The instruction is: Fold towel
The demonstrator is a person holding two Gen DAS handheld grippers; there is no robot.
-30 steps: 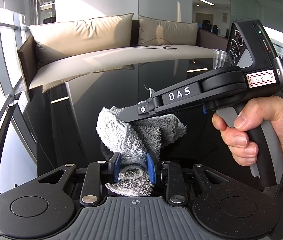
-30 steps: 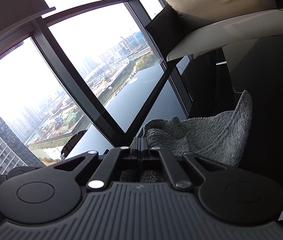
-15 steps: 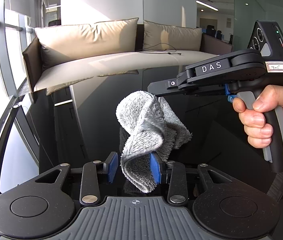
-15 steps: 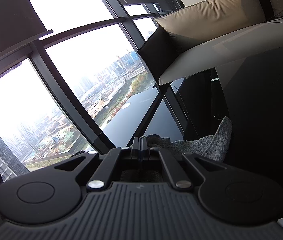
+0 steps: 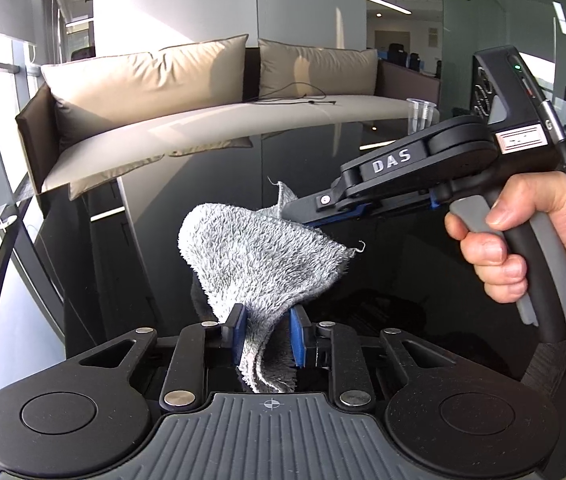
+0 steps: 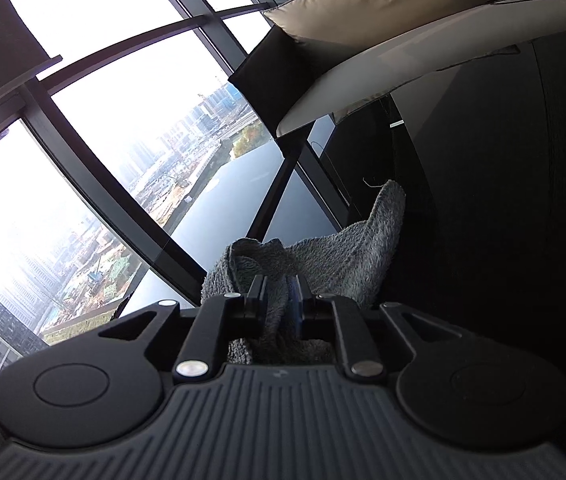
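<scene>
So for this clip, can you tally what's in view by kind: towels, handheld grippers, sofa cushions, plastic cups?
Towels: 1, the grey towel
Handheld grippers: 2, the left gripper and the right gripper
Sofa cushions: 2, the left cushion and the right cushion
Plastic cups: 1 stack of clear cups; how many are nested is too small to tell
Total: 6

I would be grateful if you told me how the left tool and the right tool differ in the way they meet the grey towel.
The left tool takes the towel at its lower, bunched end, while the right tool reaches an upper corner from the side. The left tool's jaws are closing on the cloth, whereas the right tool's jaws are opening with cloth between them. Both have towel between their blue pads.
</scene>
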